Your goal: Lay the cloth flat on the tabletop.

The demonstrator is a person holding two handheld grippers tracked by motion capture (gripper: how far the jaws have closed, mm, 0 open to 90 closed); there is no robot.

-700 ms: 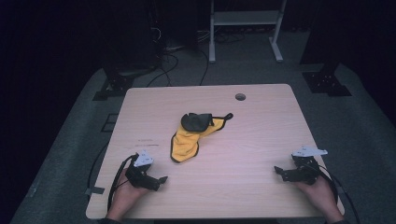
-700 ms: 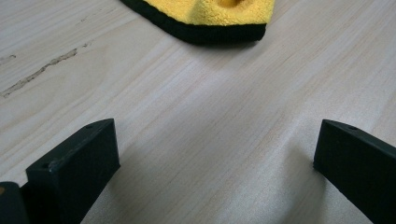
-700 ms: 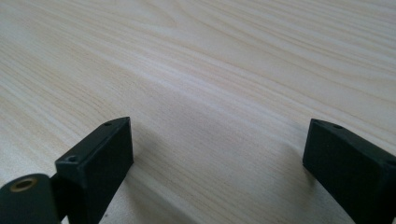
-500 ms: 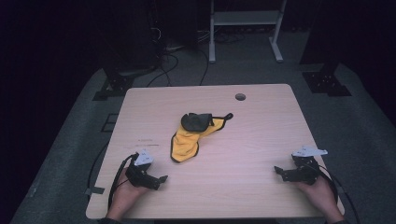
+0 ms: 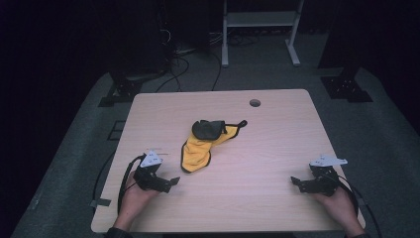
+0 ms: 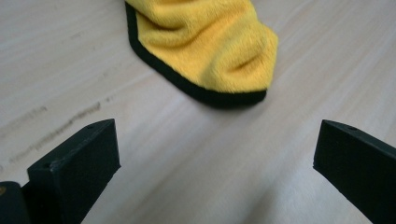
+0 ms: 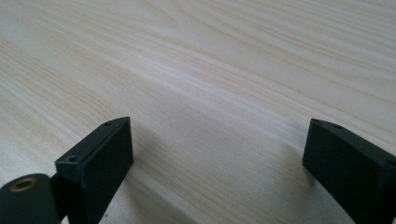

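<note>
I'm resting both hands at the near edge of the pale wood-grain rectangular desk (image 5: 277,144), one hand-held gripper each. My left hand-held gripper (image 5: 167,181) is sitting near the front-left corner w/ its jaws standing wide apart, nothing btwn them; in the left gripper view (image 6: 215,154) they're framing bare desk wood, pointing at the rounded end of the cloth just ahead. My right hand-held gripper (image 5: 297,183) is lying near the front-right corner, jaws also wide and empty; in the right gripper view (image 7: 217,154) I'm looking at plain wood grain btwn the two black pads.

Farther out, approx. mid-desk and slightly left of centre, the crumpled yellow fleecy cloth w/ black trim (image 5: 197,152) is lying flat on the desk, apart from both grippers, nearer my left one. Its far end is bunching into a dark black lump (image 5: 208,130), w/ a thin black loop trailing to the right.

Beyond that, a small round cable hole (image 5: 255,103) is sitting near the desk's far edge. Past the desk, grey carpet floor (image 5: 391,129), black cables and a white metal frame (image 5: 260,20) are showing in the dark.
</note>
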